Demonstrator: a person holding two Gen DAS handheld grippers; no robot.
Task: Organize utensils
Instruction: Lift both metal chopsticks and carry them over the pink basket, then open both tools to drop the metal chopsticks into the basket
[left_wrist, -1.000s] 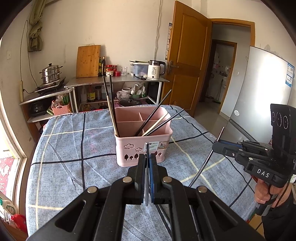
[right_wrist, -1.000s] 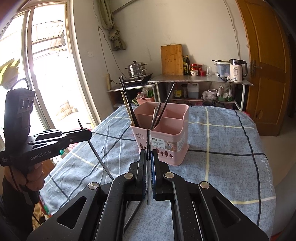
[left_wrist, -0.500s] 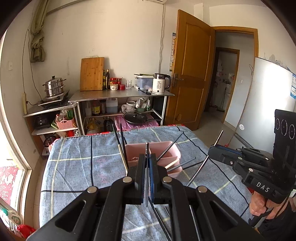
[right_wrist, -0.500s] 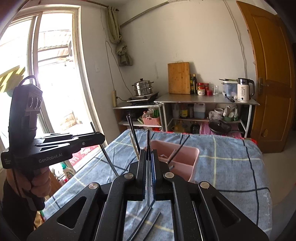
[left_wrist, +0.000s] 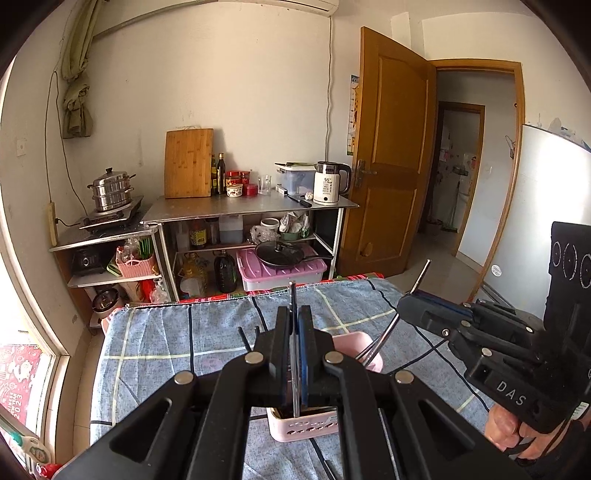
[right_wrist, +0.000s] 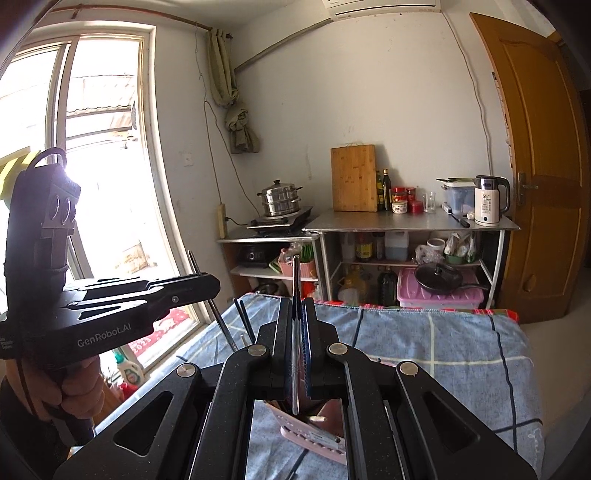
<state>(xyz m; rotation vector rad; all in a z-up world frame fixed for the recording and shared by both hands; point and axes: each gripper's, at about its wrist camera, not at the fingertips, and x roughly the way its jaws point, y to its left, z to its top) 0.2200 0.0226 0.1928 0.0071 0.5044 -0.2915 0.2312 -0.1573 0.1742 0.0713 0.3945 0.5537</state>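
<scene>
Both grippers, left (left_wrist: 294, 332) and right (right_wrist: 296, 325), each pinched a metal chopstick (left_wrist: 293, 354) above the pink holder (left_wrist: 306, 430) at lower centre.

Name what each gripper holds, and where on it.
Each holds a thin metal chopstick partway along its shaft: left gripper clamps one, right gripper another.

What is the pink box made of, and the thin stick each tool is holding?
The pink box looks like matte plastic: smooth moulded walls with rows of punched holes. The stick in the left tool and the one in the right tool look like polished metal chopsticks, thin, grey and shiny, though coated plastic is possible.
</scene>
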